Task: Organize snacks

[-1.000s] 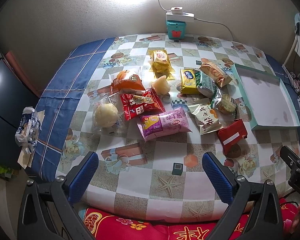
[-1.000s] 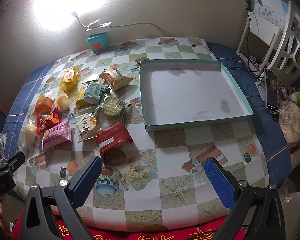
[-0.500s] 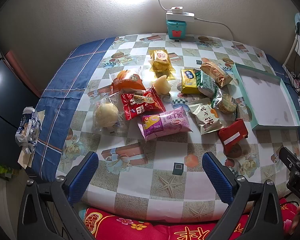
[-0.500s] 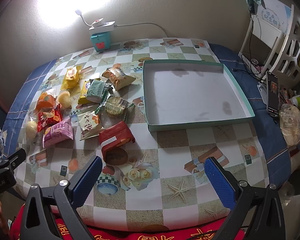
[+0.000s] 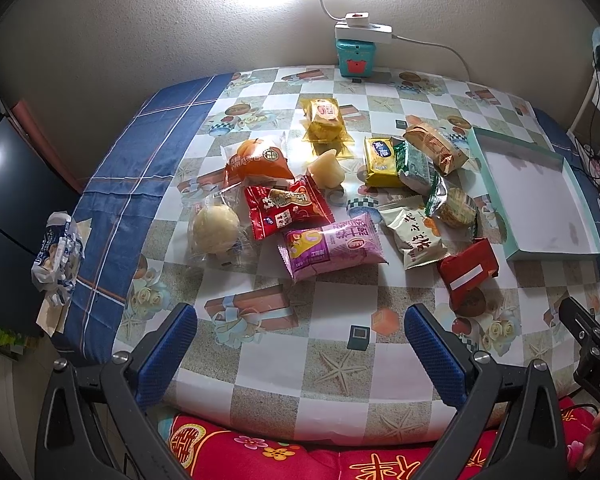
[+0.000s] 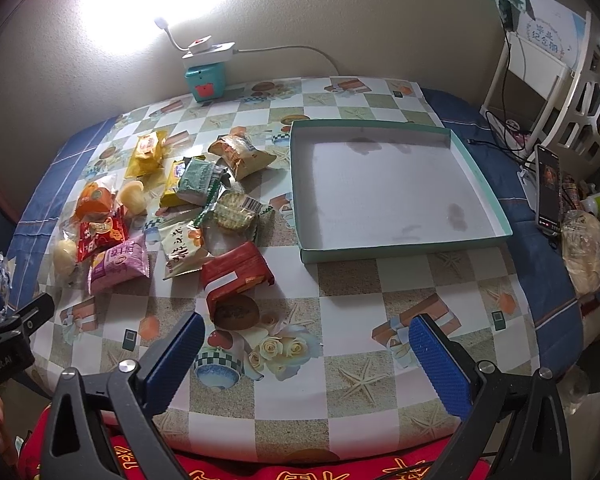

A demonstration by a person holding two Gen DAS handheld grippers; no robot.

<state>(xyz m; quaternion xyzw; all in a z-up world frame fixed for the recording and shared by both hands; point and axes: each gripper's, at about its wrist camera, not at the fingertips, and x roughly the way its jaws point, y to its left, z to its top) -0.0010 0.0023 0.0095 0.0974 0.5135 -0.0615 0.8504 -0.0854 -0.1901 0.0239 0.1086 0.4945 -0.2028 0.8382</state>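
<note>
Both grippers, left [image 5: 300,354] and right [image 6: 306,360], hang spread wide and empty over the table's [image 6: 352,408] bare near edge. Snacks [image 6: 172,216] crowd beside the shallow box [image 6: 384,250], seemingly empty.

Left gripper [image 5: 300,354] and right gripper [image 6: 306,360], jaws wide apart.

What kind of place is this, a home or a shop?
Probably a home: a table with a printed checked cloth pushed against a plain wall, a small plug-in lamp, a white shelf with cables, and a phone nearby.
</note>
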